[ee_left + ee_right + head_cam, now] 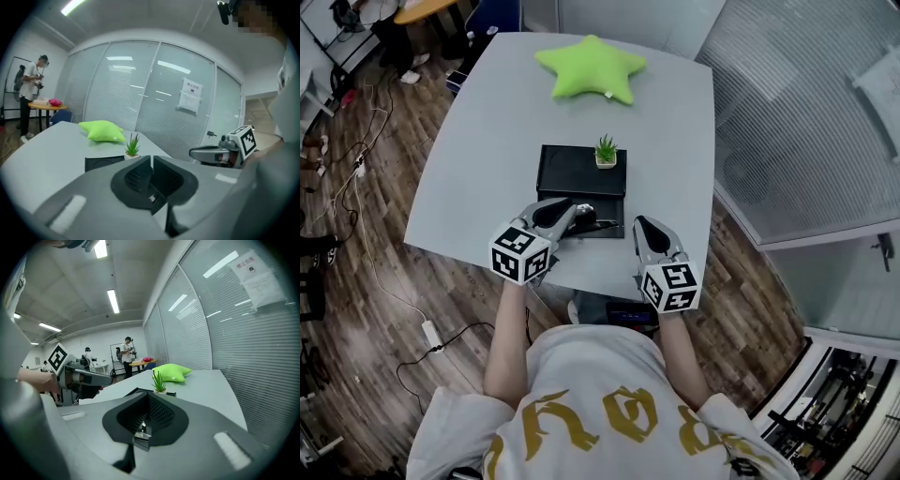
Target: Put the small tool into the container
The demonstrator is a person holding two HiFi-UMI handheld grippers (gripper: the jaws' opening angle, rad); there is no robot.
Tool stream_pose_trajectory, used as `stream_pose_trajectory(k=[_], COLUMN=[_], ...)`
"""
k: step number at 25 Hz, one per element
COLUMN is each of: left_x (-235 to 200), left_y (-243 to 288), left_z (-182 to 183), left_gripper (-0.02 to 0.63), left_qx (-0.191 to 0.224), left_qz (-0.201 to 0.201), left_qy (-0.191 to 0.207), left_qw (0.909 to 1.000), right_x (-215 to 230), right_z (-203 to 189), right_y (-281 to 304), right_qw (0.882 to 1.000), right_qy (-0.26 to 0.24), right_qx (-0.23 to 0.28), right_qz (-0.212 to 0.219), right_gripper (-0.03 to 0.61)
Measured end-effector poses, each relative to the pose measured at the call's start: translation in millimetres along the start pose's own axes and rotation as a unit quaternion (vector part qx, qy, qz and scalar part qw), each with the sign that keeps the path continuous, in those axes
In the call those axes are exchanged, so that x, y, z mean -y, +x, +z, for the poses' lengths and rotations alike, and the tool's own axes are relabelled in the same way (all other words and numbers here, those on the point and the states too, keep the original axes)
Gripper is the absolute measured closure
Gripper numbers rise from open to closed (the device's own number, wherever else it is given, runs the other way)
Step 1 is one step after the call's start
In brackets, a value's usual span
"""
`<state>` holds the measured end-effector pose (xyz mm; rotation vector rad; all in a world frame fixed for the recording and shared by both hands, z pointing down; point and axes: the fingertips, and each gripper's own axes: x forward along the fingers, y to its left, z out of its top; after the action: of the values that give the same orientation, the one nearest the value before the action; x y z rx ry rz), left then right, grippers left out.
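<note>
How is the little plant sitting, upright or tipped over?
Upright: the potted plant stands on its base at the black container's far right corner, leaves pointing up.

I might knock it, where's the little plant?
Head view: the little plant stands at the far right corner of the black container, with the green star pillow beyond it.

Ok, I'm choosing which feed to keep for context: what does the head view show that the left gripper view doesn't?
Only the head view: the cables and power strip on the floor. Only the left gripper view: the paper notice on the glass wall and a ceiling light. Both: the green star cushion, the potted plant on the black container, and the right gripper.
</note>
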<state>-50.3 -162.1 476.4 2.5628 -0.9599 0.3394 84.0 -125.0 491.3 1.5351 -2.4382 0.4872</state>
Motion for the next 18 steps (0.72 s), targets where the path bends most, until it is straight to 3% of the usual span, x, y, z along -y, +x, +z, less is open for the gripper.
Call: stream_pose_trajectory(k=[1, 5, 8, 10, 14, 18], left_x=[-3, -9, -9, -6, 2, 5], left_y=[-6, -29, -46, -54, -56, -60], left_z=[3, 18, 30, 32, 28, 30], left_gripper=[0.612, 0.612, 0.612, 0.612, 0.614, 0.614], left_qx=[0.006, 0.055, 0.101, 0.109, 0.085, 0.085], left_qz=[0.017, 0.05, 0.064, 0.076, 0.097, 0.106], left_qy=[-0.007, -0.062, -0.08, -0.067, -0.005, 0.008], left_qw=[0.9998, 0.9953, 0.9896, 0.9889, 0.9916, 0.9907], right_x=[-4, -16, -22, -25, -27, -29], right_z=[4, 23, 33, 36, 39, 41], right_y=[-4, -16, -23, -27, -33, -36], right_qw=[1.0, 0.999, 0.998, 0.998, 0.998, 0.997], right_qy=[-0.003, -0.014, -0.016, -0.022, -0.03, -0.006], right_qx=[0.006, 0.039, 0.054, 0.057, 0.063, 0.074], right_qz=[0.0, -0.001, 0.002, 0.001, -0.006, -0.001], right_gripper=[0.557, 0.557, 0.557, 0.558, 0.558, 0.558])
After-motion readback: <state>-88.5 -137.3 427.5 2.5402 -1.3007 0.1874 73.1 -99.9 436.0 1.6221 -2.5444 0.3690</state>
